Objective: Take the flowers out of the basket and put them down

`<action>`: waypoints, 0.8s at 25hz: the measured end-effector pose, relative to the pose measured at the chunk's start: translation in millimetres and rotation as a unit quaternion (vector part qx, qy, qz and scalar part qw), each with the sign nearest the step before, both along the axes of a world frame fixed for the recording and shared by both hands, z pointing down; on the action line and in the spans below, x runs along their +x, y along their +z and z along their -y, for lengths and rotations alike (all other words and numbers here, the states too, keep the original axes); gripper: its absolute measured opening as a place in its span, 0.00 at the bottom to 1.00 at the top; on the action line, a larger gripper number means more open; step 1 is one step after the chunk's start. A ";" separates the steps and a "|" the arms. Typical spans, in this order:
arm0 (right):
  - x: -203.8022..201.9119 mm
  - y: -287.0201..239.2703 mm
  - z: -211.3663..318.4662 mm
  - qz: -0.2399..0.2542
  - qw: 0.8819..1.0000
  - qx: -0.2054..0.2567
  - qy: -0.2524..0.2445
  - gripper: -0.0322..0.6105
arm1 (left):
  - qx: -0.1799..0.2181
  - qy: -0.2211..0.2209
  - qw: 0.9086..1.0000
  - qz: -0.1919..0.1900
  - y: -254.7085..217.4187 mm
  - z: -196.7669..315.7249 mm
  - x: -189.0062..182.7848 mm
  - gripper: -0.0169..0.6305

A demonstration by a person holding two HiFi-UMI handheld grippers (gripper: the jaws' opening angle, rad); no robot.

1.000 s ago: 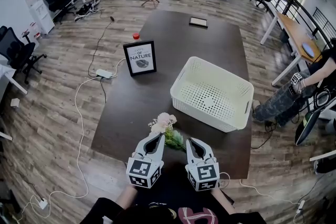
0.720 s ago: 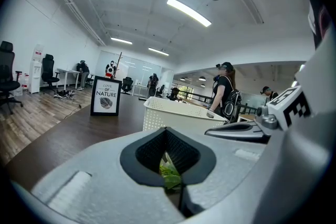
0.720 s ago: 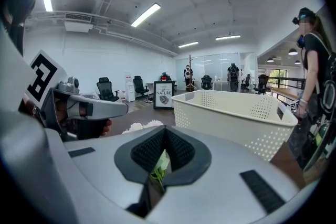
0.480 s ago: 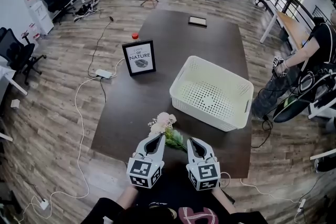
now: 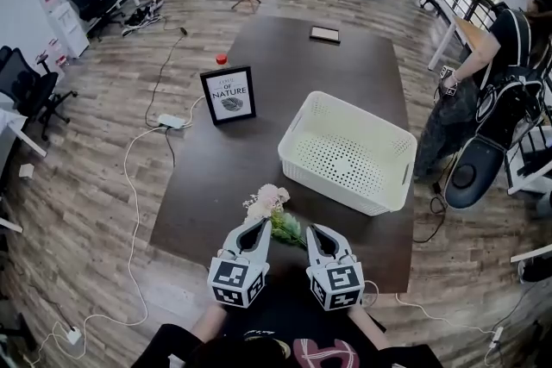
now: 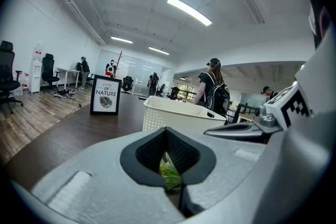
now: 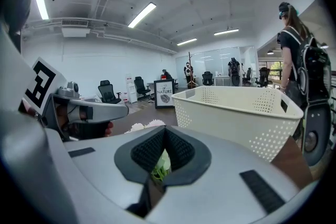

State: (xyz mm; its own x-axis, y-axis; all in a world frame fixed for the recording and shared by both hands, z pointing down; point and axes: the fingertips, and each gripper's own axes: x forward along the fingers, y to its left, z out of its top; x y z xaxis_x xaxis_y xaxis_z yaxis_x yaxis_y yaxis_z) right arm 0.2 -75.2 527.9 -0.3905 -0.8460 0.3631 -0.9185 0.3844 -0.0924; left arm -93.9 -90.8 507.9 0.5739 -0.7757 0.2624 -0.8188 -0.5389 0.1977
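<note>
Well, almost nothing has changed on my side: both tools sit where they were a second ago, low over the near edge of the table (image 5: 285, 56). The flowers (image 5: 269, 204) lie flat on the dark wood just ahead of the tips, in the same spot as before. The white basket (image 5: 332, 185) stands empty to their right, well apart from them, so I judge the job as good as finished.

The left gripper (image 5: 257, 225) has its jaws pressed together on nothing; green leaves show through the notch, but they lie beyond the tips. The right gripper (image 5: 316, 230) is likewise closed and empty, with pale petals visible past it.

The one real change is off the table: the person with a backpack (image 5: 504, 56) on the right now stands upright beside the far desk, no nearer to my work.

Further up the table stand a framed sign (image 5: 229, 95), a small red-capped thing (image 5: 222, 59) behind it, and a flat dark slab (image 5: 326, 35). None of it blocks a retreat.
</note>
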 end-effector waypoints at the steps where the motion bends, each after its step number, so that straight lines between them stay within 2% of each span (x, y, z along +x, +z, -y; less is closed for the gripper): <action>1: 1.1 0.4 -0.2 0.001 1.000 -0.001 0.001 0.06 | 0.000 0.000 1.000 0.000 0.3 -0.1 0.9 0.04; 20: 11.4 3.0 1.0 -0.001 1.000 -0.002 -0.003 0.06 | -0.003 0.001 1.000 -0.004 2.0 4.0 11.8 0.04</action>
State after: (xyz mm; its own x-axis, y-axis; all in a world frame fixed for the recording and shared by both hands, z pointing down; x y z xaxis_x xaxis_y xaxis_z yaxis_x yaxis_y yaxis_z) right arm 11.5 -76.2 530.9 -0.3938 -0.8421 0.3684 -0.9168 0.3886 -0.0917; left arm -82.1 -94.8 509.8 0.5774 -0.7730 0.2629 -0.8163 -0.5393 0.2071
